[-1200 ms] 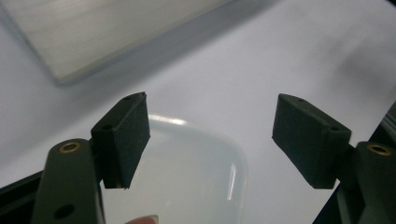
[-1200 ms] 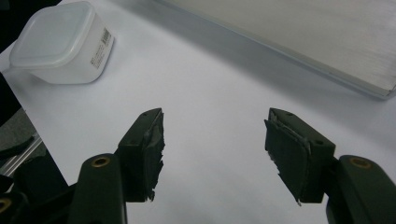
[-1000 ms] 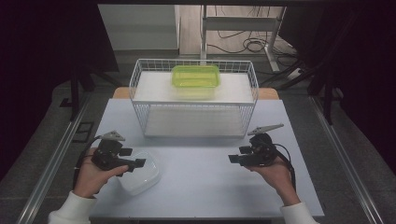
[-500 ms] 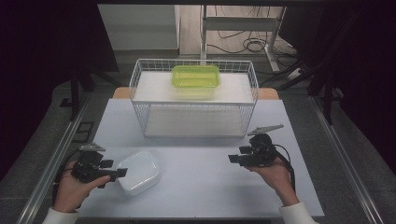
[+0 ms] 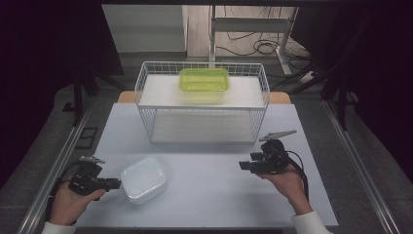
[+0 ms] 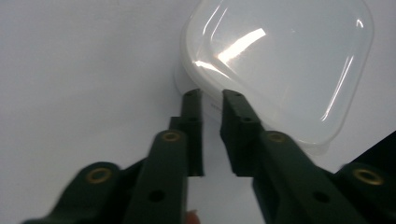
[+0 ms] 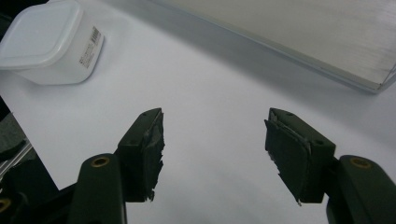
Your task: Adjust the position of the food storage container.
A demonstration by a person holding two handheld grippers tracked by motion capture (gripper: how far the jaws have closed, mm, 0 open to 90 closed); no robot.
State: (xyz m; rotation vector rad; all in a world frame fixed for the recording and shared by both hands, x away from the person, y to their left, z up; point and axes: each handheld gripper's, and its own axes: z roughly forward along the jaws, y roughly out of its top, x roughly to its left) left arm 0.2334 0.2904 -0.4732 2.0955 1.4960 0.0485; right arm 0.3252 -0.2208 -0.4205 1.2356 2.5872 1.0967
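The left gripper [image 6: 210, 100] has just been closing its jaws, and in the left gripper view they stand nearly together with only a thin slit between them, their tips at the near edge of the white lidded container [image 6: 280, 70]; whether they pinch the rim of its lid or merely touch it I cannot tell, since nothing shows clearly between the pads. The right gripper [image 7: 215, 140] holds its jaws spread wide over bare worktop [image 7: 210, 84], grasping nothing. From the high view, the left gripper [image 5: 109, 184] sits just beside the container [image 5: 144, 178], which rests at the near left of the worktop [image 5: 219, 195], well apart from the right gripper [image 5: 246, 165] and in front of the white wire basket [image 5: 146, 117], where a green lidded tub [image 5: 203, 79] sits on the upper level. The container looks like thin translucent plastic, so I judge it light, slightly flexible and smooth enough to slip; a hold across the stiffer lid rim or on two opposite walls seems safest, since a one-edge pinch may tip it. It stands upright with its lid up, a rounded near-square, its slightly longer axis running diagonally from near left towards the basket.
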